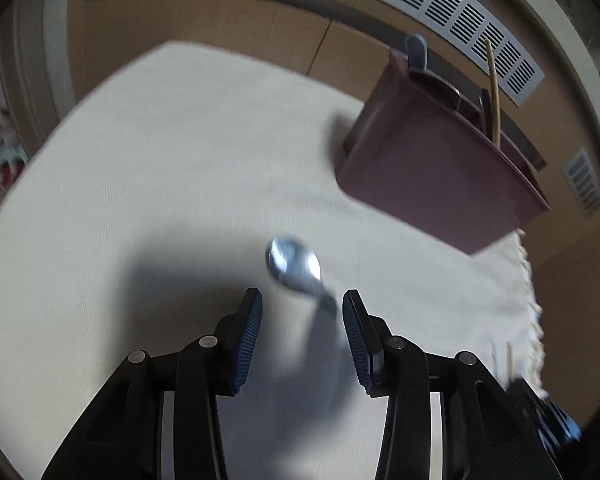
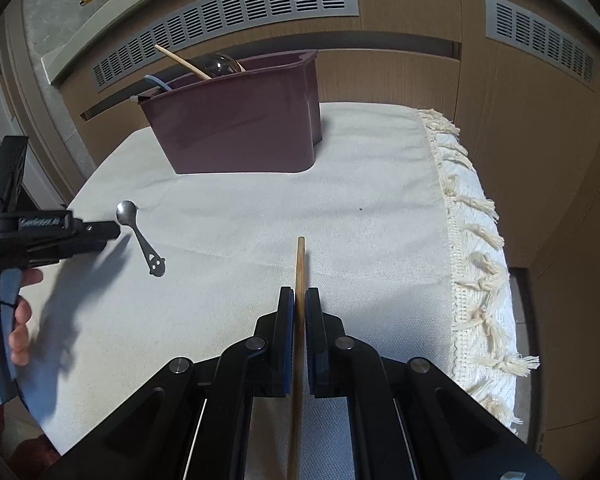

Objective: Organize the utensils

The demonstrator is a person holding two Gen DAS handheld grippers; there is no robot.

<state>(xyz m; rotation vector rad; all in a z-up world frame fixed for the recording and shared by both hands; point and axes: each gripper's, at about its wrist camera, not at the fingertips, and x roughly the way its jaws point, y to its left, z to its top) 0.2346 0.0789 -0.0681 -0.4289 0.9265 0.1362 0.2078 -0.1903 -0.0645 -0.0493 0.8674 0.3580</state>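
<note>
You're pinching a wooden chopstick (image 2: 300, 280) in your right gripper (image 2: 299, 300), jaws pressed against it from both sides; its lower end is running out of frame under the gripper body. Your left gripper (image 1: 302, 304) is hanging over the small metal spoon (image 1: 296, 268) with jaws spread, nothing between them. The spoon is lying flat on the white cloth (image 1: 160, 160); left view is smearing it, so only the bowl is reading clearly, and the handle is disappearing into the gripper's shadow. Right view is showing it whole (image 2: 140, 236). The maroon caddy (image 2: 236, 128) is sitting at the far side of the cloth, a wooden stick (image 2: 182, 62), a blue handle (image 2: 158, 82) and something rounded and shiny poking out; its inside is hidden
</note>
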